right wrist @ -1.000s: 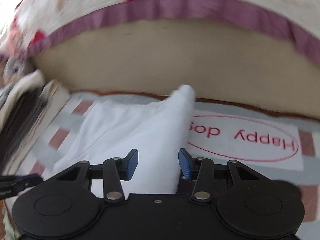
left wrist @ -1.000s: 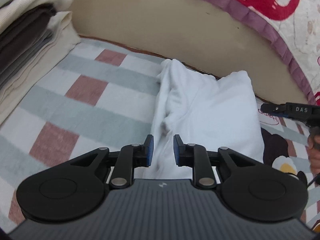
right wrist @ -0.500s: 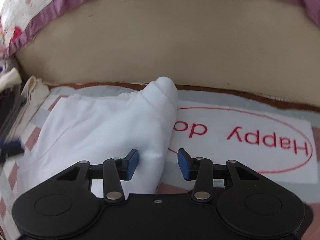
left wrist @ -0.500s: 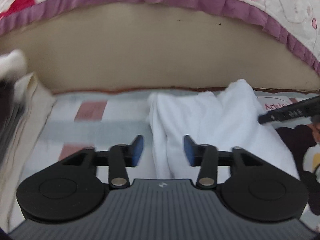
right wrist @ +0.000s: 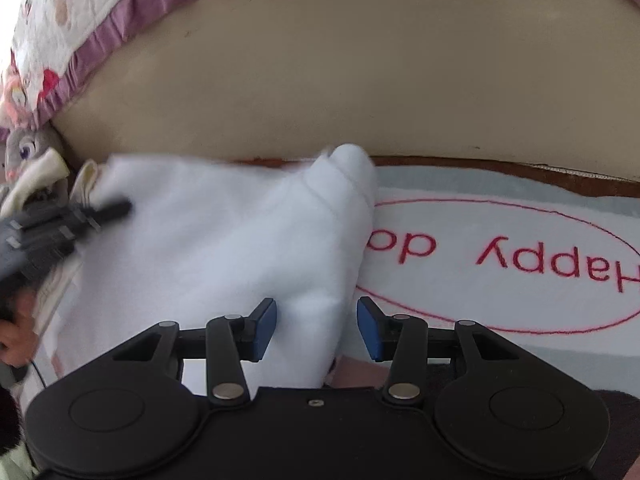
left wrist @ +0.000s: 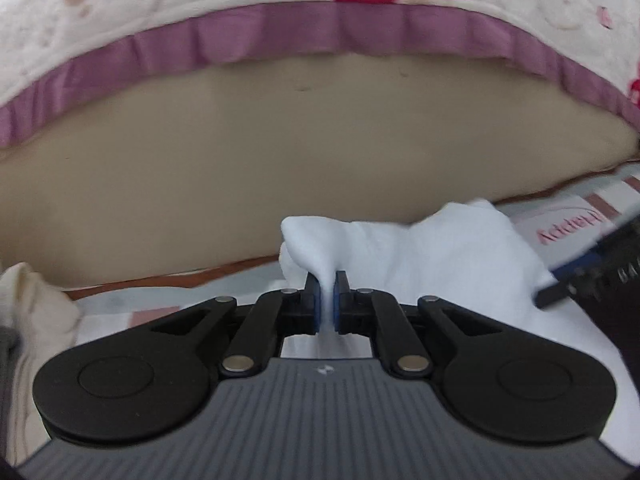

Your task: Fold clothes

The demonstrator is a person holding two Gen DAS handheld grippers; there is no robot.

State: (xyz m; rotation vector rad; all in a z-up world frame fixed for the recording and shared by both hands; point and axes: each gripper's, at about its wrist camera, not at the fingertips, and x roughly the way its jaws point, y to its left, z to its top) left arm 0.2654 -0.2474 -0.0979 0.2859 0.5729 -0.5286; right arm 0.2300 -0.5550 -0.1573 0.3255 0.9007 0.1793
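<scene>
Left gripper closing on white garment

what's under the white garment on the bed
The white garment lies on a checked blanket and covers the left end of its red "Happy dog" oval. The rest of the blanket beneath is covered.

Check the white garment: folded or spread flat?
Partly folded, bunched. The white garment lies doubled with a thick folded edge; the left gripper, closing, pinches a raised fold.
</scene>
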